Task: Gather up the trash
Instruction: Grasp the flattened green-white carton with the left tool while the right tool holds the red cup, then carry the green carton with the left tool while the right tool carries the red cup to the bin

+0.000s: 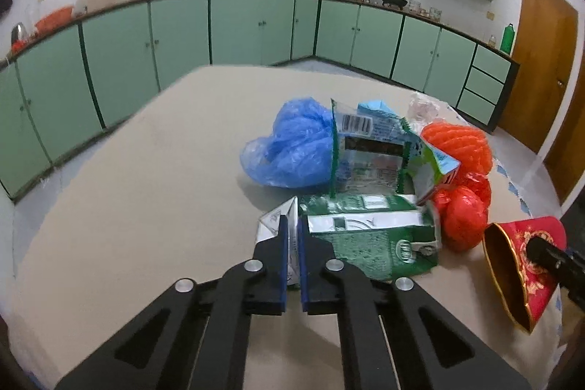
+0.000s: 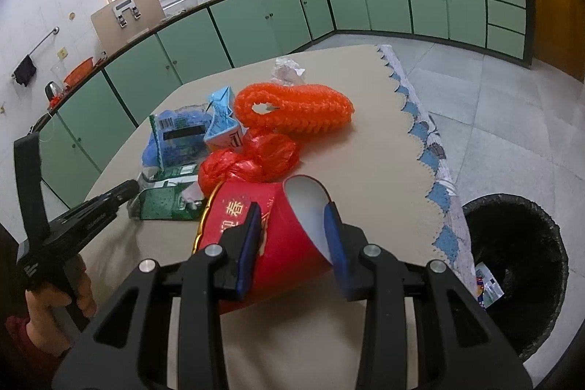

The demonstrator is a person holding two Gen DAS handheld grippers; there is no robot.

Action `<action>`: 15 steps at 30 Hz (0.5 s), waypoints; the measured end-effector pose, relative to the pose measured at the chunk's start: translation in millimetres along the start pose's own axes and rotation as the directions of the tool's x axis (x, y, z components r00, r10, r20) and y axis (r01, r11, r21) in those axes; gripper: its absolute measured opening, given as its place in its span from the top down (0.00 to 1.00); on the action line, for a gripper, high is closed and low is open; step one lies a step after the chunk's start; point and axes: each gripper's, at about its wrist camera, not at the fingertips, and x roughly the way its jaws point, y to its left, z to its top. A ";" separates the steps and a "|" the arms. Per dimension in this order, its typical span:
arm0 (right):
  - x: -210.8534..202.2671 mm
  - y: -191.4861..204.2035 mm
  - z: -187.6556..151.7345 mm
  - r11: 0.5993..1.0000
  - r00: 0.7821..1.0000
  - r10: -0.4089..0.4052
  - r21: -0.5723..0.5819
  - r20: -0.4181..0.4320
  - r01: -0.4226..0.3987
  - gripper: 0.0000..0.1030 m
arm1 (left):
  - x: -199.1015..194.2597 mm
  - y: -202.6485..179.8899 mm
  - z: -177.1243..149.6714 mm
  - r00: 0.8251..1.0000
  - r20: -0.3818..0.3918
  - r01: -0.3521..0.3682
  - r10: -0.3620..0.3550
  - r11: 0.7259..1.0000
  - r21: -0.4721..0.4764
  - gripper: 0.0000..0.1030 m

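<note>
The table (image 1: 128, 170) carries a pile of trash, with green cabinets (image 1: 117, 53) along the walls behind it. At the left of the pile lies a blue bag (image 1: 292, 145); a clear wrapper (image 1: 365, 148) stands upright against it. In front of the wrapper lies a flattened green carton (image 1: 369, 236). The left gripper (image 1: 291, 243) has its jaws pressed together on the carton's white folded end, with only that thin flap between the pads. To the right of the carton sit a red bag (image 1: 462, 218) and, behind it, an orange net (image 1: 457, 145), with crumpled white paper (image 2: 287, 70) at the far edge. Further right, the right gripper (image 2: 292, 243) pinches a red paper cup (image 2: 278, 229) tilted on its side, one pad on its outer wall and one at its open mouth. Beside the table, at the far right, a bin (image 2: 519, 276) with a black liner stands on the floor.
</note>
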 end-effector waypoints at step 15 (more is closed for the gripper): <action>-19.0 0.4 -1.5 1.000 1.000 0.003 0.003 0.028 -0.003 0.67 | -33.6 -11.5 -9.6 0.997 -0.006 0.075 -0.075 0.997 0.014 0.97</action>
